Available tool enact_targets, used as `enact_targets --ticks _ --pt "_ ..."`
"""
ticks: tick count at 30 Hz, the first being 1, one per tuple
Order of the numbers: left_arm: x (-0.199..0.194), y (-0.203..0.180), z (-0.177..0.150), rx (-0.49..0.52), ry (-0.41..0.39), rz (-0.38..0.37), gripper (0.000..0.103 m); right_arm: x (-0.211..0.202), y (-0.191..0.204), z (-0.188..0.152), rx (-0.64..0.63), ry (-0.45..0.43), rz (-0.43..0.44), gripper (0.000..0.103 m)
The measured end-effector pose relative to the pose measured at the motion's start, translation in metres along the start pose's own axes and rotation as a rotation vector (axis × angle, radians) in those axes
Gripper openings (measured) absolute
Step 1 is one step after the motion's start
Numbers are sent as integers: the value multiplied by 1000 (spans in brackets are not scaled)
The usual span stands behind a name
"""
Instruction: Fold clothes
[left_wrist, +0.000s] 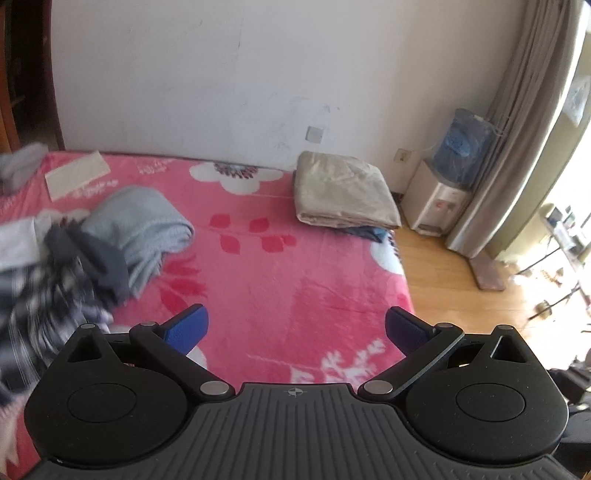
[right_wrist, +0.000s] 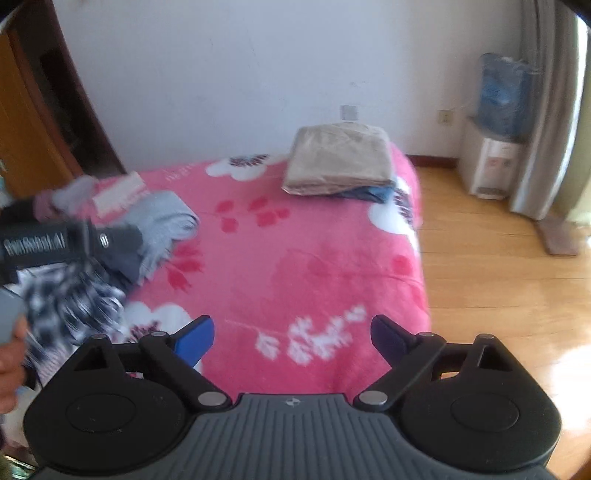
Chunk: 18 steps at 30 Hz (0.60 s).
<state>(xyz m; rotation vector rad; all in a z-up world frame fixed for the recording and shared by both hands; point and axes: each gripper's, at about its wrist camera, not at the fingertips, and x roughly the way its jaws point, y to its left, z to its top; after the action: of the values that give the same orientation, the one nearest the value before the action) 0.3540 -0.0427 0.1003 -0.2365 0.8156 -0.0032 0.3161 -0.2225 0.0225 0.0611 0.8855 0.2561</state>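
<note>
A heap of unfolded clothes lies at the left of the bed: a light grey knit garment (left_wrist: 144, 225) (right_wrist: 162, 218), a dark grey piece (left_wrist: 99, 258) and a blurred black-and-white checked garment (left_wrist: 48, 314) (right_wrist: 74, 302). My left gripper (left_wrist: 297, 328) is open and empty above the pink blanket, to the right of the heap. My right gripper (right_wrist: 291, 338) is open and empty above the blanket's near edge. The left gripper's black body (right_wrist: 40, 243) shows at the left of the right wrist view, over the heap.
The bed carries a pink flowered blanket (left_wrist: 277, 266) (right_wrist: 295, 251). A folded beige stack (left_wrist: 343, 192) (right_wrist: 340, 158) sits at its far right corner. A white flat item (left_wrist: 77, 173) lies far left. Wooden floor (right_wrist: 498, 277), a water dispenser (left_wrist: 443, 192) and curtains (left_wrist: 517, 129) are right.
</note>
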Motion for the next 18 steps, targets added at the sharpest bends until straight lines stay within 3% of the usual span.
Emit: enact_targets --ticks 6,12,18 --pt "-20 4 -7 -12 21 -14 103 -23 22 -10 -15 -35 -86 102" --pt "-32 6 -13 33 -17 -25 103 -32 38 -13 -33 -42 -127 103" --pt "-32 7 -16 20 -36 60 103 -23 61 -20 -102 -34 -228 103"
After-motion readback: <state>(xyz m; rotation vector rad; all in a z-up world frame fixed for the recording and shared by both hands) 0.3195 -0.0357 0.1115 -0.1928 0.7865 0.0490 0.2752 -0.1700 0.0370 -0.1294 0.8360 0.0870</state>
